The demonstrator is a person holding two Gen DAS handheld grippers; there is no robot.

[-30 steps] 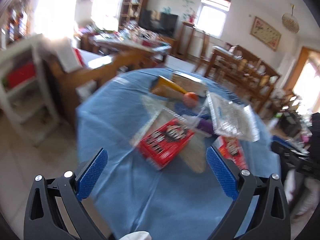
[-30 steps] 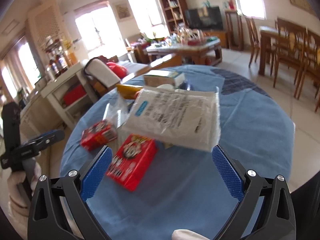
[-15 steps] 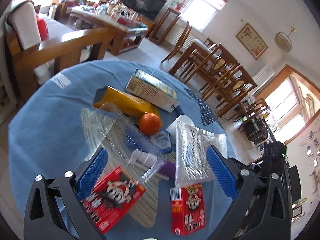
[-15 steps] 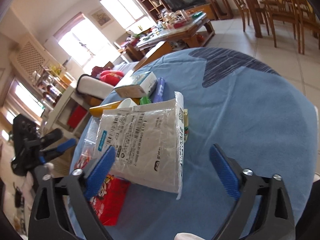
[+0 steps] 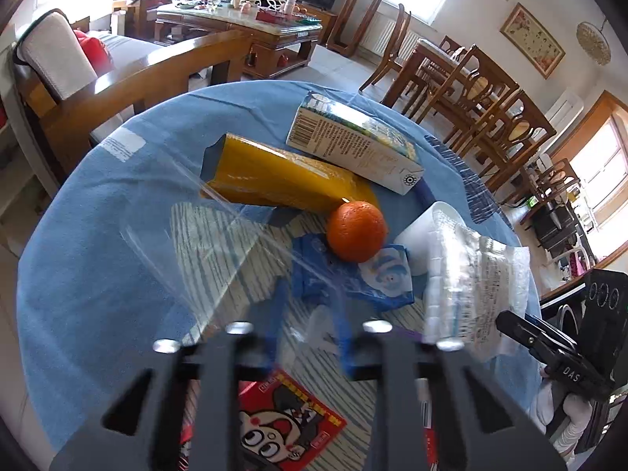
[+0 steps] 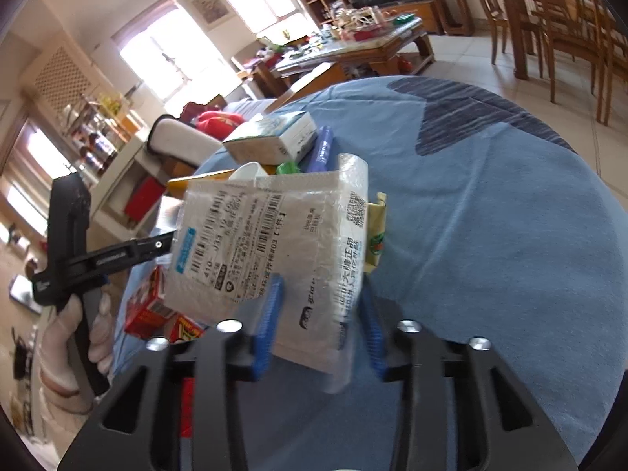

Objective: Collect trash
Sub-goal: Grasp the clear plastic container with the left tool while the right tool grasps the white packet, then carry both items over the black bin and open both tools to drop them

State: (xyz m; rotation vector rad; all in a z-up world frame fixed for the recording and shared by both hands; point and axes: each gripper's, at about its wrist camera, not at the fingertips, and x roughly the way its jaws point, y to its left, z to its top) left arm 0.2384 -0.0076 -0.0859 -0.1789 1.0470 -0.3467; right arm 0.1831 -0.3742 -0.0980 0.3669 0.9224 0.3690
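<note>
left hand-held gripper (image 5: 308,333): jaws just closed on the clear plastic sheet (image 5: 219,243); the thin film could slip out.
right hand-held gripper (image 6: 320,318): jaws just closed on the white mailer bag (image 6: 271,243); the limp bag could snag neighbouring litter.

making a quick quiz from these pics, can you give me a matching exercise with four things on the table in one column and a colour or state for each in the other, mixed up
Things:
1. orange
2. milk carton
3. white shipping bag
4. yellow box

Descriptions:
A. lying on its side at the far end of the blue tablecloth, barcode showing
B. between the blue pads of the right tool
C. round, resting on a blue packet
D. long, with its open end towards the sofa side

Pairs: 1-C, 2-A, 3-B, 4-D
</note>
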